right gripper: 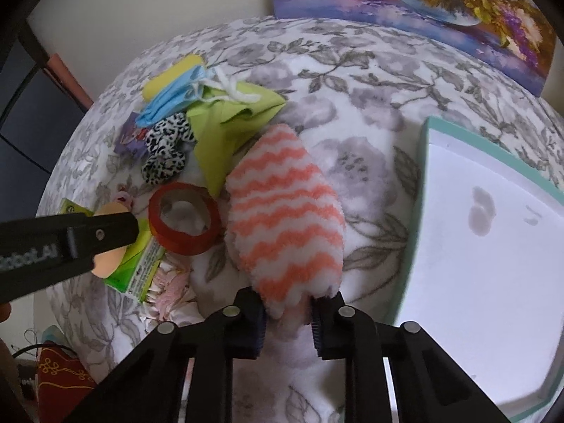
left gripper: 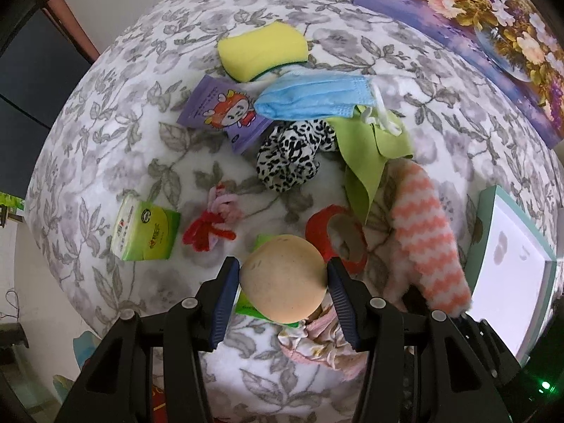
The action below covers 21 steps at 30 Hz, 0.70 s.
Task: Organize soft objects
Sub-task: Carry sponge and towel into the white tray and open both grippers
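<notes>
**A:** Grip check, nearest first. Left gripper [left gripper: 283,282]?

**B:** Jaws part-closed on a tan foam ball [left gripper: 284,279]: smooth, round, matte, both blue pads against its sides, held above the clutter. Under it, a green tissue pack [right gripper: 141,257] and a crumpled pink floral cloth [left gripper: 317,342].

**A:** Right gripper [right gripper: 287,312]?

**B:** Jaws narrow, pinching the near end of a fluffy striped sock [right gripper: 285,218]. Coral and white zigzag bands, deep pile, long oval shape, lying on the floral blanket [right gripper: 352,105] just left of the box [right gripper: 421,183].

**A:** Box details?

**B:** Shallow, rigid, teal rim, white inside, nothing soft in it.

**A:** Middle ground?

**B:** Red tape roll [right gripper: 183,222], a hard ring, touching the sock's left side. Twisted red and pink pipe cleaners [left gripper: 211,224], a second tissue pack [left gripper: 144,232].

**A:** Farther?

**B:** Leopard-print scrunchie [left gripper: 292,157], creased lime cloth [left gripper: 366,155], purple cartoon packet [left gripper: 222,112], pleated blue face mask [left gripper: 313,97], then a yellow sponge [left gripper: 261,51], rounded and porous. Flower painting [left gripper: 476,35] at the back.
</notes>
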Available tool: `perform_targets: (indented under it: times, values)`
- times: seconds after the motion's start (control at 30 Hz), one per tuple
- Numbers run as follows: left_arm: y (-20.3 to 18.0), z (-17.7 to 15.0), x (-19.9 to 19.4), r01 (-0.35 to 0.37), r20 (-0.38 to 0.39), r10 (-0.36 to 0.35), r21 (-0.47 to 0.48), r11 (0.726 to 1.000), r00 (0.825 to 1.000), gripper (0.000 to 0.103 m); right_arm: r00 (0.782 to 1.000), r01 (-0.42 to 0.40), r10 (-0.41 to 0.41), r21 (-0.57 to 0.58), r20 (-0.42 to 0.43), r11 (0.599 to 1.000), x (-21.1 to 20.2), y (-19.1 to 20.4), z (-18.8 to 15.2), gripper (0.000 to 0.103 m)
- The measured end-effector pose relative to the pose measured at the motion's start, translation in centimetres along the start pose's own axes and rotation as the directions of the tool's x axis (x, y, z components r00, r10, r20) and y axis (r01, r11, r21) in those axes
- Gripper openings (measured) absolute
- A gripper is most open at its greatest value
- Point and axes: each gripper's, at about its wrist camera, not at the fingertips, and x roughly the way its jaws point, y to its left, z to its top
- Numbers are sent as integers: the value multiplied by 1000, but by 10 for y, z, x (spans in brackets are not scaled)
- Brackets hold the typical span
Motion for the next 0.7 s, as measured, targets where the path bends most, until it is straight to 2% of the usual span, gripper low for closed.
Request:
perform_targets:
  times: [0.13, 0.33, 0.53, 0.7]
  values:
    - [-24, 13, -8, -6, 19, 6, 0, 1000, 1000, 53, 1000, -19, 18, 39, 18, 999, -16, -11, 3, 20]
    - [-59, 23, -41, -4, 69, 2, 26, 1000, 998, 53, 995, -10, 6, 48, 96, 999, -46, -19, 11, 20]
    - [-104, 38, -67, 18, 110, -26, 74, 997, 994, 53, 981, -10, -8, 91, 193, 996, -85, -41, 22, 20]
    - [-142, 48, -80, 31, 143, -48, 122, 992, 989, 53, 975, 41, -74, 160, 208, 986, -102, -71, 24, 20]
